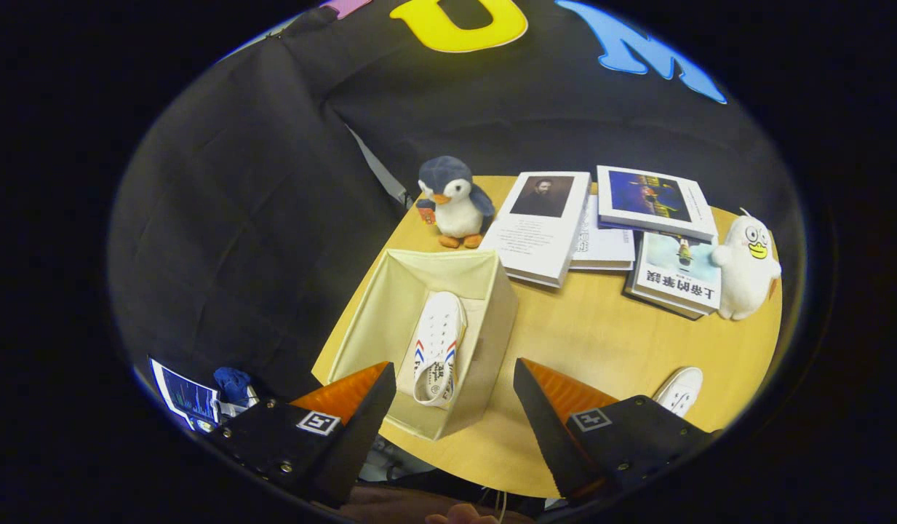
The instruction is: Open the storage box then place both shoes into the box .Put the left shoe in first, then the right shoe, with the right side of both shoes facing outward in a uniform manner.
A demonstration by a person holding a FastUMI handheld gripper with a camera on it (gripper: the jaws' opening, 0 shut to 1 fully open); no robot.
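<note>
The gripper (452, 407) hangs above the near edge of the table (601, 342), fingers spread wide and released, grasping nothing. At 9 o'clock from the left finger (346, 415), off the table and below its level, lie a printed sheet (185, 399) and a blue cloth (232, 383). The box (361, 320) stands open on the table's left part, just ahead of the fingers at 11 o'clock from the gap between them; the left fingertip overlaps the box's near-left corner in the view, but contact cannot be told. The first shoe (437, 349) lies inside the box, toward its right wall, toe pointing away at 12 o'clock and heel opening nearest the gripper; red and blue stripes show on the side turned to the left. At 12 o'clock from the box, just beyond its far wall, a penguin (452, 200) plush stands upright. At 3 o'clock from the penguin lie the books (543, 225), several overlapping in a loose spread across the far side of the table. At 3 o'clock from the books, touching their right edge, a white duck (745, 266) plush stands upright. The second shoe (679, 389) rests on the table at 1 o'clock from the right finger (557, 407), just beside it and partly hidden behind the gripper body.
</note>
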